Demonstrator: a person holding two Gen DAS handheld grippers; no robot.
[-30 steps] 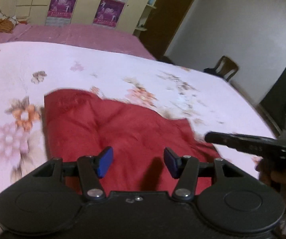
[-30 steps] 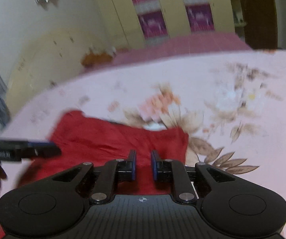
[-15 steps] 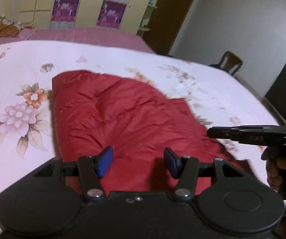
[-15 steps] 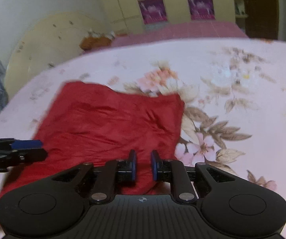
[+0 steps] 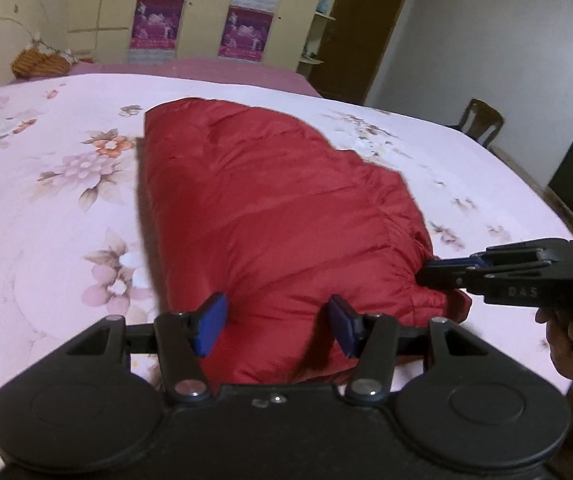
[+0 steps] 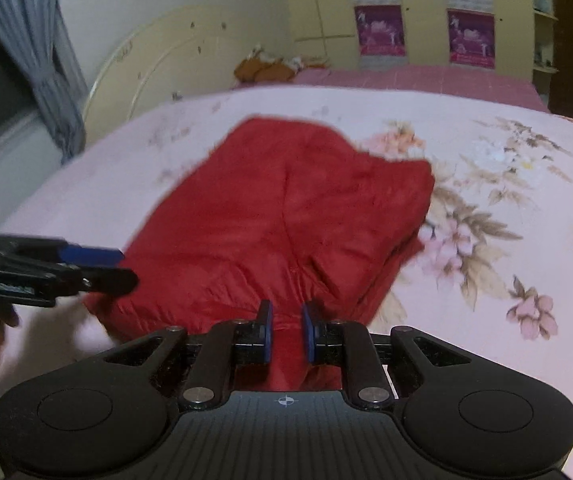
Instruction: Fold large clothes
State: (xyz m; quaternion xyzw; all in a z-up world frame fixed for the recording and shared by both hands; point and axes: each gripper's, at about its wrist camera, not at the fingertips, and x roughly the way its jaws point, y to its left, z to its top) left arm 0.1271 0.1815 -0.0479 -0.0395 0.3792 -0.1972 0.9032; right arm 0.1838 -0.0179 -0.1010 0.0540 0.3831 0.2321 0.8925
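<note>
— Where is the garment?

— The red padded jacket [image 5: 270, 216] lies bunched on the flowered bed sheet [image 5: 46, 208], its near end under both my tools.

— And your hands?

— Both point downward at the near hem. My left tongs [image 5: 277, 330] stand half-wide, jaws just opening, pads straddling the fabric without pressing. My right tongs [image 6: 286, 334] are narrow, pinching a fold of the jacket; a hand [image 5: 566, 344] grips that tool's handle.
</note>
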